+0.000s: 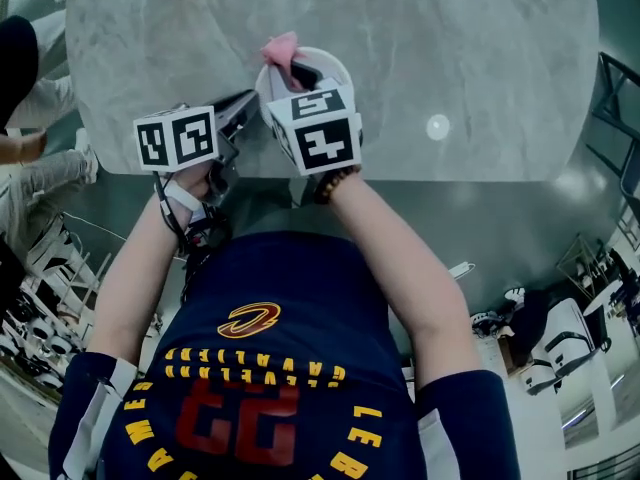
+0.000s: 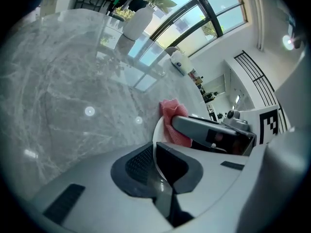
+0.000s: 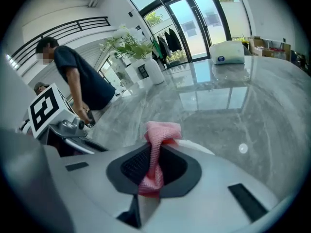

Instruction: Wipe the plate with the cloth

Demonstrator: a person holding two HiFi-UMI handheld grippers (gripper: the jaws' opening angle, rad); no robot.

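A white plate is held at the near edge of the grey marble table. My left gripper is shut on the plate's rim from the left; the thin white edge runs between its jaws. My right gripper is shut on the pink cloth, which sticks up from its jaws over the plate. In the left gripper view the cloth lies against the plate's face, with a right gripper finger beside it. Most of the plate is hidden behind the right marker cube.
A white vase with a plant and a white box stand at the table's far side. A person stands by the table's left. The table's near edge runs just below the grippers.
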